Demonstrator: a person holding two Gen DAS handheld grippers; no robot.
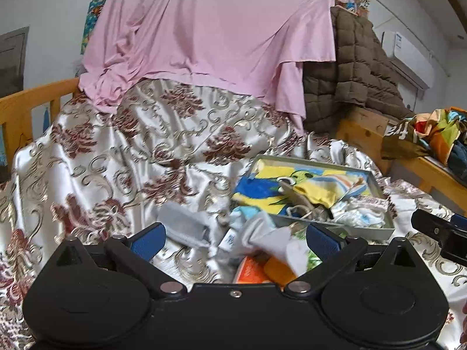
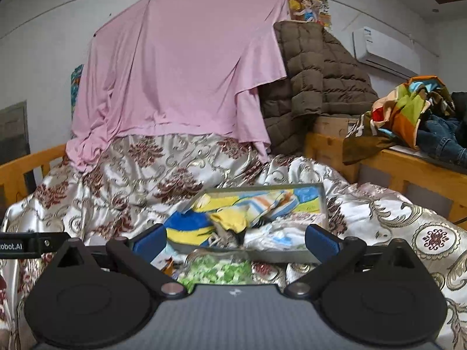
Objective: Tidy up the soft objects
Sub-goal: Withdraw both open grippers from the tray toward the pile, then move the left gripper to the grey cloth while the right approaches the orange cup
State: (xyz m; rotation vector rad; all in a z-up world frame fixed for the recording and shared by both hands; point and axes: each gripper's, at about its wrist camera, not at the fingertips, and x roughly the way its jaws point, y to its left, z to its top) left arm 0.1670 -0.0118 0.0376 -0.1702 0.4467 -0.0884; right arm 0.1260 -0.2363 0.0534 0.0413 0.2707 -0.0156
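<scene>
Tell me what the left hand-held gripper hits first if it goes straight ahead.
Probably the loose pile of grey and white socks lying on the patterned satin bedspread, between the open left hand-held gripper fingers; the shallow grey tray lies farther right. Depth is uncertain.

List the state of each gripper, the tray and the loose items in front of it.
left gripper: open, holding nothing.
right gripper: open, holding nothing.
grey tray: on the bedspread, already holding small clothes.
grey sock: loose on the bedspread, outside the tray.
green-and-white cloth: crumpled in front of the tray.
</scene>
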